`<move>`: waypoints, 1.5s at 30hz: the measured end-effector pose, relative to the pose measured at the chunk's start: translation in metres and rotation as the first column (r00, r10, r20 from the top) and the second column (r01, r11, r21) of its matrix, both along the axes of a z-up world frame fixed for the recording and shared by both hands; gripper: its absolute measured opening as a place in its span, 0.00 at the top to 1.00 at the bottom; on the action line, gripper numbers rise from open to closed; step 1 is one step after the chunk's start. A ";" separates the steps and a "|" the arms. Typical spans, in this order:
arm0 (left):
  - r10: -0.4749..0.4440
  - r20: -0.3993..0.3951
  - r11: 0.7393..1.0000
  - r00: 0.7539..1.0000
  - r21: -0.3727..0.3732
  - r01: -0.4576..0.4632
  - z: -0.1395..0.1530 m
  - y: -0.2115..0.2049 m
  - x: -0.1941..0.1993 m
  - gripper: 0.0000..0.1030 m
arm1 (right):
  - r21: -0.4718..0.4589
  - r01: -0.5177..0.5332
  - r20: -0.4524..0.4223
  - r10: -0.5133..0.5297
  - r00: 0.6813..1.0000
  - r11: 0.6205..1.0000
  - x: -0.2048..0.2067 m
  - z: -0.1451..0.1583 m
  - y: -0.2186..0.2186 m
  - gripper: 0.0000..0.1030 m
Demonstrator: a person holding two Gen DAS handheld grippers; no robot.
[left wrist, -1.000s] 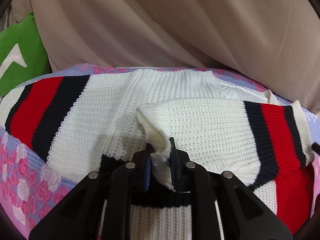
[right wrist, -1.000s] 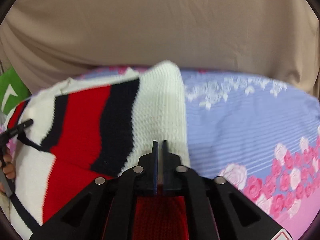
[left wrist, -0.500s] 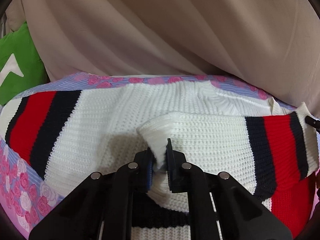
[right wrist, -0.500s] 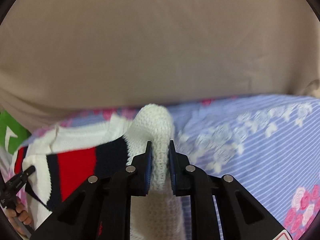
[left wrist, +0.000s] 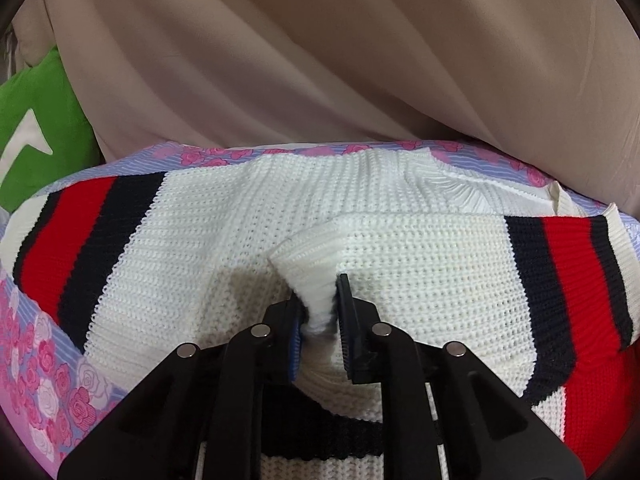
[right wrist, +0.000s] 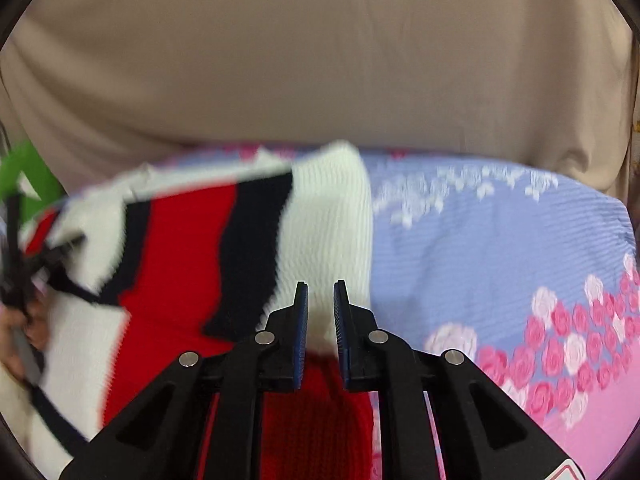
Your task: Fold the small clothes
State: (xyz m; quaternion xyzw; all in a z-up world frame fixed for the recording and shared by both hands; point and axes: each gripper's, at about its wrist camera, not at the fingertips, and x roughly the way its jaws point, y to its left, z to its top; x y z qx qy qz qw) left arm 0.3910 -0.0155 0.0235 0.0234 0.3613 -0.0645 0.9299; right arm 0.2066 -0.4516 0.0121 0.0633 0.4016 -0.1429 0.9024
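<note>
We see a chunky ribbed knit sweater [left wrist: 224, 248], woolly and matt, in white, red and dark navy. It lies on a bedsheet [right wrist: 500, 240] of thin printed cloth with a fine crinkled weave. Behind hangs a smooth beige fabric drape [left wrist: 320, 60], softly creased. The green cushion [left wrist: 36, 120] looks like plush cloth. Our tongs [left wrist: 320, 320] are matt black plastic with shiny metal pins and ridged blue pads [right wrist: 301, 340].
</note>
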 end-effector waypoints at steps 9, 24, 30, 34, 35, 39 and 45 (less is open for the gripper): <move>0.085 0.066 0.994 0.994 -0.077 -0.080 0.040 0.060 -0.038 0.70 | -0.084 0.024 0.037 -0.021 0.999 0.996 -0.007 -0.007 0.021 0.90; 0.596 -0.254 0.654 0.762 -0.397 -0.644 -0.008 0.342 -0.002 0.46 | -0.051 0.021 0.065 -0.018 0.998 0.998 -0.010 -0.006 0.018 0.89; 0.578 -0.251 0.653 0.777 -0.428 -0.624 -0.005 0.352 0.024 0.43 | -0.052 0.019 0.065 -0.016 0.998 0.998 -0.010 -0.005 0.016 0.89; 0.549 -0.240 0.649 0.800 -0.481 -0.590 0.001 0.353 0.028 0.93 | -0.064 0.019 0.062 -0.015 0.998 0.998 -0.010 -0.005 0.015 0.89; 0.545 -0.230 0.652 0.806 -0.488 -0.580 0.008 0.354 0.028 0.92 | -0.068 0.019 0.062 -0.015 0.998 0.998 -0.009 -0.005 0.015 0.88; 0.497 -0.074 0.754 0.864 -0.457 -0.473 0.058 0.307 0.021 0.93 | -0.073 0.015 0.061 -0.011 0.998 0.997 -0.008 -0.005 0.016 0.87; 0.167 0.160 0.943 0.973 -0.313 -0.111 0.145 0.129 -0.005 0.93 | -0.063 0.015 0.067 -0.011 0.998 0.998 -0.008 -0.004 0.017 0.87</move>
